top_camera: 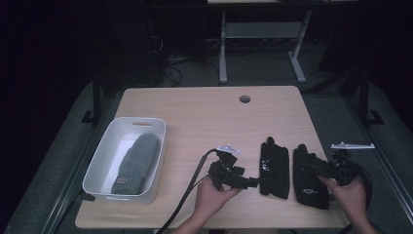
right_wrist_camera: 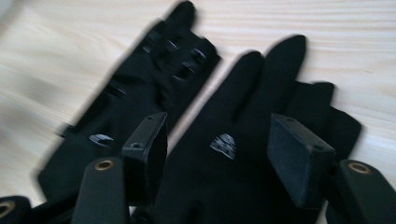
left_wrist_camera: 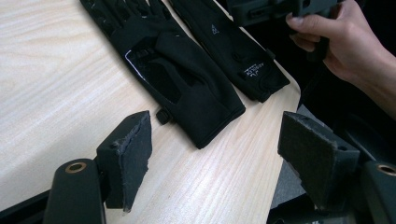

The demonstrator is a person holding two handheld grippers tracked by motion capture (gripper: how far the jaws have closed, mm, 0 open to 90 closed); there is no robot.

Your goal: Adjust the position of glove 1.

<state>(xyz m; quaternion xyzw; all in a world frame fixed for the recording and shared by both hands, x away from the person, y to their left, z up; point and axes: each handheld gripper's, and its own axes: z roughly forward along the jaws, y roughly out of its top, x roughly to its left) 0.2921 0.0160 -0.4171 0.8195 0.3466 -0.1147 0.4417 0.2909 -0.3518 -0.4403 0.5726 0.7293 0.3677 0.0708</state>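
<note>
On my table (top_camera: 204, 112) the two gloves lie side by side near the right front corner, left glove (top_camera: 274, 168) just beside right glove (top_camera: 308, 183), while the tray (top_camera: 104, 151) at the left edge holds a mitten (top_camera: 138, 163).

The left black glove (right_wrist_camera: 126, 116) is motion-blurred, and the right black glove's (right_wrist_camera: 243, 154) cuff is cut off below.

My left hand (top_camera: 210, 194) holds the left gripper (top_camera: 251, 183) low near the table's front edge, its tips pointing to my right, jaws standing wide apart with nothing between them. My right hand (top_camera: 349, 194) holds the right gripper (top_camera: 311, 168) by the front right corner, pointing left, its jaws parted and not pressing on anything.
</note>
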